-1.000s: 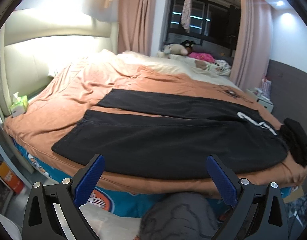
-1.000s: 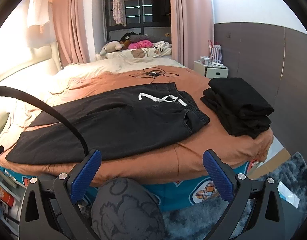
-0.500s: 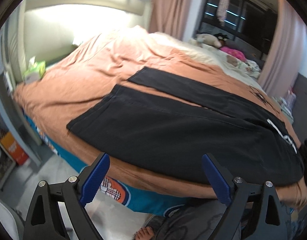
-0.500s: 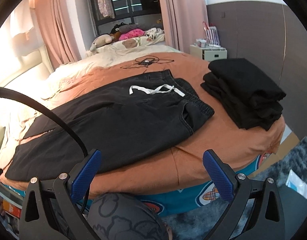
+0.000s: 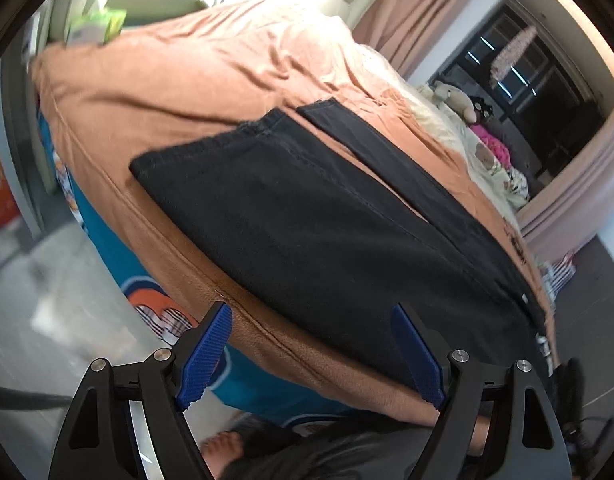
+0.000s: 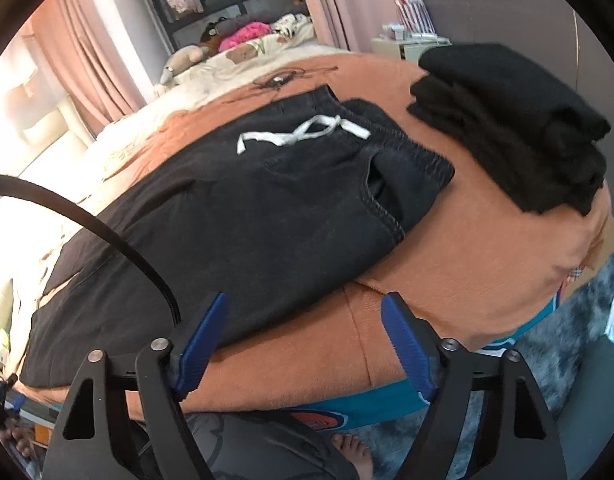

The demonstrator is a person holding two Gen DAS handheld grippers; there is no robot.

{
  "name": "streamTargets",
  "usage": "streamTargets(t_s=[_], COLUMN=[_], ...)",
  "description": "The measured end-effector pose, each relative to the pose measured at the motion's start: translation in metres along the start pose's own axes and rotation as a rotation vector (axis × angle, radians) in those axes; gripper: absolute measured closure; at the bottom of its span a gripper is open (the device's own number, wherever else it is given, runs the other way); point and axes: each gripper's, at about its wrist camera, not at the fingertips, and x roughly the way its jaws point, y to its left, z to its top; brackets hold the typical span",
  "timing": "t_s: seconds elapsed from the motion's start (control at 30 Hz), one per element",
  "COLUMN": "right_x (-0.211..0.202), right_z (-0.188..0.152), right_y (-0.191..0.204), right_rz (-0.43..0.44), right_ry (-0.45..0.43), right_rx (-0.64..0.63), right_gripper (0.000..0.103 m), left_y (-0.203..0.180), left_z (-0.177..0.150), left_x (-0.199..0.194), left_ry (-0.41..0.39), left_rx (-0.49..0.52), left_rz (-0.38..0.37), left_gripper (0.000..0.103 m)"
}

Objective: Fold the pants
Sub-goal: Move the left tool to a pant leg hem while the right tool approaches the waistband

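Observation:
Black pants point(image 5: 315, 216) lie flat on the orange bedspread point(image 5: 155, 80), legs spread apart toward the left, waistband with a white drawstring point(image 6: 299, 134) toward the right. The pants also show in the right wrist view point(image 6: 243, 224). My left gripper point(image 5: 311, 324) is open and empty, just above the near edge of the near leg. My right gripper point(image 6: 305, 312) is open and empty, at the near edge of the pants below the hip and pocket.
A stack of folded black clothes point(image 6: 515, 128) sits on the bed right of the waistband. A cable point(image 6: 107, 232) arcs across the right wrist view. Soft toys point(image 6: 187, 58) and bedding lie at the far side. A green tissue pack point(image 5: 97, 24) sits near the headboard.
Both grippers have moved closer to the bed and tilted down over the pants' near edge. The left one swung left toward the leg end. Both stay open.

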Motion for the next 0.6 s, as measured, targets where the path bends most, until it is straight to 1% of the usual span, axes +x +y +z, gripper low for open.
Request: streamTargets(t_s=[0.17,0.2,0.27,0.3,0.43,0.5,0.53,0.6], right_x=[0.012,0.014,0.021,0.023,0.035,0.040,0.043,0.047], right_z=[0.005,0.006,0.009,0.011,0.012,0.013,0.015,0.015], right_y=[-0.013,-0.016,-0.023,-0.025,-0.039,-0.048,-0.051,-0.061], right_rz=[0.008,0.012,0.019,0.027,0.074,0.102,0.106,0.108], right_ry=[0.027,0.032,0.044,0.049,0.064,0.069,0.072,0.081], right_rx=[0.045,0.054,0.072,0.082,0.131,0.160,0.167,0.185], right_gripper=[0.028,0.028,0.028,0.028,0.028,0.028,0.028,0.029], left_y=[0.007,0.009,0.013,0.016,0.020,0.020,0.022,0.029], left_z=[0.006,0.007,0.007,0.007,0.011,0.014,0.017,0.022], left_x=[0.015,0.019,0.022,0.024,0.022,0.020,0.019,0.020], left_ry=[0.018,0.022,0.029,0.031,0.004,-0.008,-0.021,-0.038], left_rx=[-0.054,-0.071,-0.104,-0.124,-0.162,-0.170,-0.181,-0.209], left_rz=[-0.024,-0.018,-0.016,-0.011,-0.002,0.002,-0.010,-0.018], left_gripper=[0.022,0.025,0.027,0.030,0.031,0.038,0.041,0.054])
